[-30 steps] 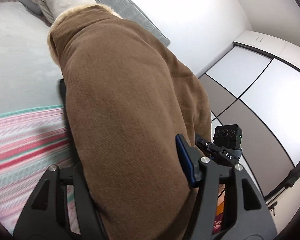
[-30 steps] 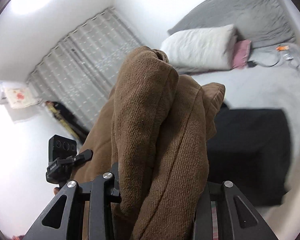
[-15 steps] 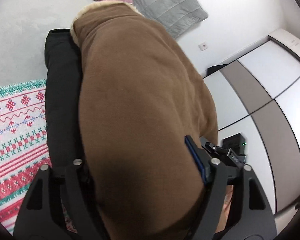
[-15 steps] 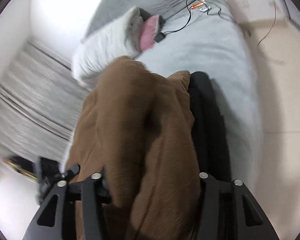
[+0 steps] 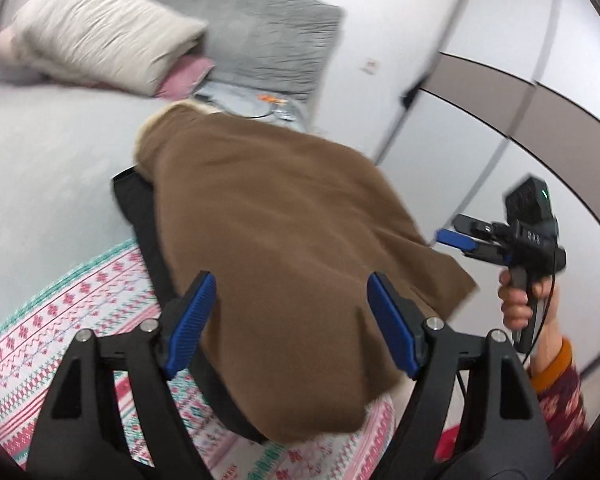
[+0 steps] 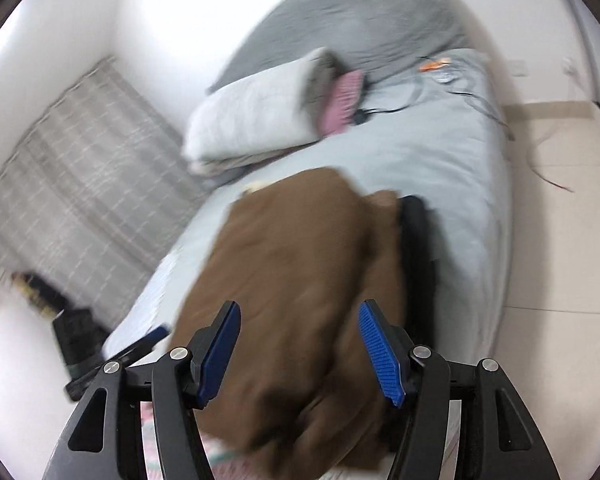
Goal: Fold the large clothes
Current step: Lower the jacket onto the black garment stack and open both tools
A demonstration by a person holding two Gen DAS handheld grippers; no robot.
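A folded brown fleece garment (image 5: pixel 284 216) lies on a black garment (image 5: pixel 140 216), which rests on a patterned red-and-green blanket (image 5: pixel 60 328) on the bed. My left gripper (image 5: pixel 292 324) is over the garment's near edge. Its blue pads are wide apart and closing, and they do not press the cloth between them. In the right wrist view, the brown garment (image 6: pixel 292 280) also lies between the pads of my right gripper (image 6: pixel 300 350), which are opening and free of the cloth. A hand (image 5: pixel 520 300) holds the right gripper (image 5: pixel 458 230) off the garment's right corner.
A white pillow (image 5: pixel 100 36) and a grey quilt (image 5: pixel 268 36) sit at the head of the bed. A cable with an orange tag (image 6: pixel 432 66) lies on the grey sheet (image 6: pixel 440 168). A wardrobe (image 5: pixel 520 92) stands on the right, a curtain (image 6: pixel 80 168) on the left, and tiled floor (image 6: pixel 552 240) runs beside the bed.
The brown garment hung bunched in both grippers; it now lies on the black garment. Both grippers have come down and their jaws have spread off the cloth.
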